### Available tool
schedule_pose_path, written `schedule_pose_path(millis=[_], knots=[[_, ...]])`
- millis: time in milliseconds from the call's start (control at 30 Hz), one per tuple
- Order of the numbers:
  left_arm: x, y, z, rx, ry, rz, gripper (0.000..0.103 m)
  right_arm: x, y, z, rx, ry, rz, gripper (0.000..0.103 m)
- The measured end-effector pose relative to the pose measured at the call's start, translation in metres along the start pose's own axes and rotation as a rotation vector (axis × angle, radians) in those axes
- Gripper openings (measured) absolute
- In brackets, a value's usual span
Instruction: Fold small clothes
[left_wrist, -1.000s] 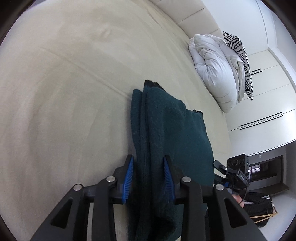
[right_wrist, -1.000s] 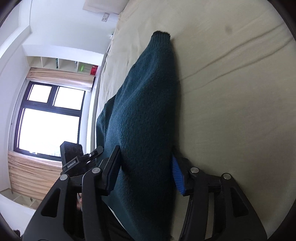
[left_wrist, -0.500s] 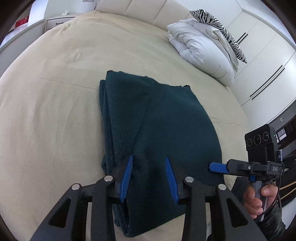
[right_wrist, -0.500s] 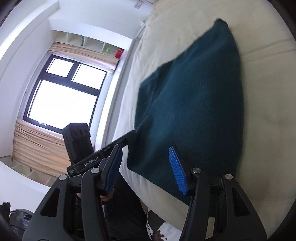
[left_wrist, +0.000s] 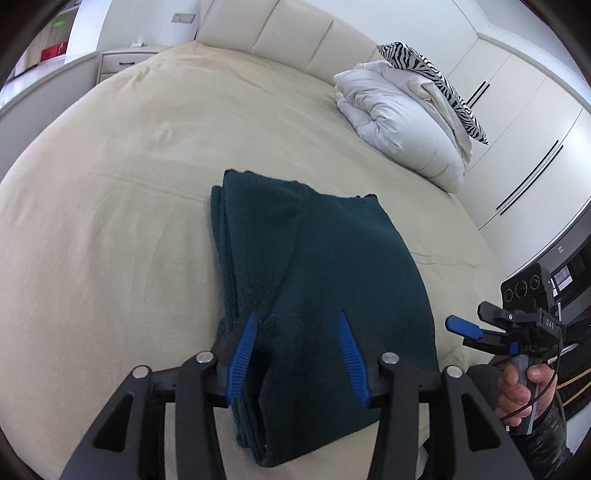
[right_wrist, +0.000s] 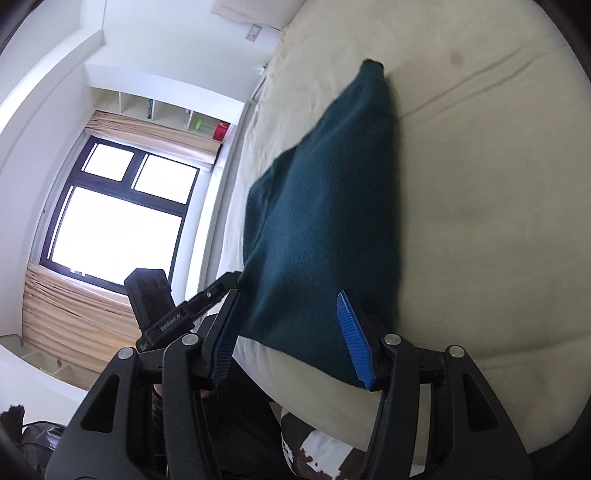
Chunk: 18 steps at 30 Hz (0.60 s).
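Teal garment (left_wrist: 325, 280) lies folded flat on the cream bed (left_wrist: 110, 206), near the bed's front edge, a stack of layered edges showing along its left side in the left wrist view. Its long axis runs away from both cameras toward the headboard; the short near edge faces the person. Left gripper (left_wrist: 297, 350) sits above that near edge, toward the garment's left side, pointing steeply down; its jaws are opening, blue pads standing clear of the cloth on either side with fabric seen between and below them, nothing pinched. Right gripper (right_wrist: 295, 334) hovers over the near right corner, jaws spread part-way, cloth visible beneath the gap but neither pad pressing on it as far as the view shows. In the left wrist view the right gripper also appears off to the side, past the garment's right edge, a hand (left_wrist: 521, 387) on its handle. White duvet (left_wrist: 402, 122) and zebra pillow (left_wrist: 432, 81) sit well apart at the bed's far right. Judgement: fold looks laid down and released. Should another fold follow, it would go across the long axis, near edge carried toward the far edge; both grippers are at that near edge, left nearer the thick stacked side.
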<state>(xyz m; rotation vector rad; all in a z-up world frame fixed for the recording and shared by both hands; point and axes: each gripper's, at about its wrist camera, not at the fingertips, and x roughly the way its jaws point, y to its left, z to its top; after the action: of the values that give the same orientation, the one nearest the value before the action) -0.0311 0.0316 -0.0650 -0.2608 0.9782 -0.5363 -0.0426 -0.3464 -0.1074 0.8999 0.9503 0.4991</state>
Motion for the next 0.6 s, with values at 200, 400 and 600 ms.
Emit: schedule_pose_path(millis=[200, 400, 600], knots=[[0.029, 0.005, 0.003, -0.005, 0.041, 0.019, 0.058, 0.039, -0.008, 0.035, 0.029, -0.02, -0.026, 0.051], [0.012, 0.013, 0.004, -0.029, -0.006, 0.053, 0.058, 0.007, -0.003, 0.035, -0.007, -0.132, -0.083, 0.053], [-0.052, -0.024, 0.014, 0.112, -0.269, 0.213, 0.093, -0.064, 0.062, 0.019, -0.265, -0.352, -0.282, 0.053]])
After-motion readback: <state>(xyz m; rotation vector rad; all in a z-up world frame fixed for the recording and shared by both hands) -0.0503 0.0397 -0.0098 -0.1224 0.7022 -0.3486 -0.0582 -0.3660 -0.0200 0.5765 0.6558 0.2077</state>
